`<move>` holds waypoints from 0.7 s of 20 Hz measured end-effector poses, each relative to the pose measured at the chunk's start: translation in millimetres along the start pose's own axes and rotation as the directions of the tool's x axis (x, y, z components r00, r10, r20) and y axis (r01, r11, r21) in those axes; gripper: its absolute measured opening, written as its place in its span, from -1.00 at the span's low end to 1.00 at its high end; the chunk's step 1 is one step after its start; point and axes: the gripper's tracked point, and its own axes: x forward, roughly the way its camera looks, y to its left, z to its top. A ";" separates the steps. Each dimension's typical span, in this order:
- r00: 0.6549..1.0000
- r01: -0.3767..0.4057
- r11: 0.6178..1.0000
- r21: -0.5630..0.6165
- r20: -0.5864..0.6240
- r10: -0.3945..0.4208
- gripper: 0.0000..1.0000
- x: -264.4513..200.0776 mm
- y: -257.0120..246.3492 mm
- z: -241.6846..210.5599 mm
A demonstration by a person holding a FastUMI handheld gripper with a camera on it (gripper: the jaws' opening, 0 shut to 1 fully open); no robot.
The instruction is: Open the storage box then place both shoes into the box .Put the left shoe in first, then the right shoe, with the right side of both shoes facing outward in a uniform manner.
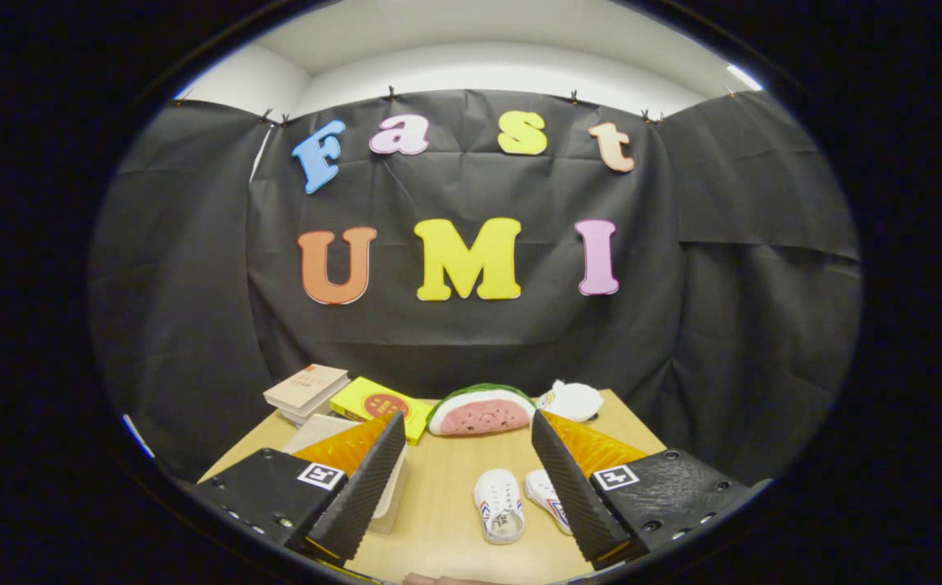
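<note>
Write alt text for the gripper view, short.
The open claw hovers above a wooden table, with two white shoes lying between its fingers. A storage box sits behind the left finger; beyond are books, a watermelon-slice toy and a white plush.

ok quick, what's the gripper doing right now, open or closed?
Gripper: open, fingers spread wide, holding nothing, raised above the table.

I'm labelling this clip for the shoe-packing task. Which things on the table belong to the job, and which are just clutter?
Job: two white shoes, pale storage box behind one finger, hand-held gripper open above the table.

Clutter: watermelon-slice toy, white plush toy, yellow box, stacked books.
</note>
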 end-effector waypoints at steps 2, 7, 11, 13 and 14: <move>0.996 -0.067 0.997 0.032 -0.057 0.069 0.89 22.8 1.6 -15.6; 0.943 -0.232 0.963 0.140 -0.210 0.258 0.91 90.3 9.3 -52.7; 0.866 -0.321 0.912 0.255 -0.310 0.391 0.91 145.4 23.3 -80.4; 0.818 -0.356 0.884 0.303 -0.357 0.452 0.91 170.3 33.2 -97.6; 0.787 -0.382 0.865 0.324 -0.376 0.489 0.91 178.9 38.1 -105.8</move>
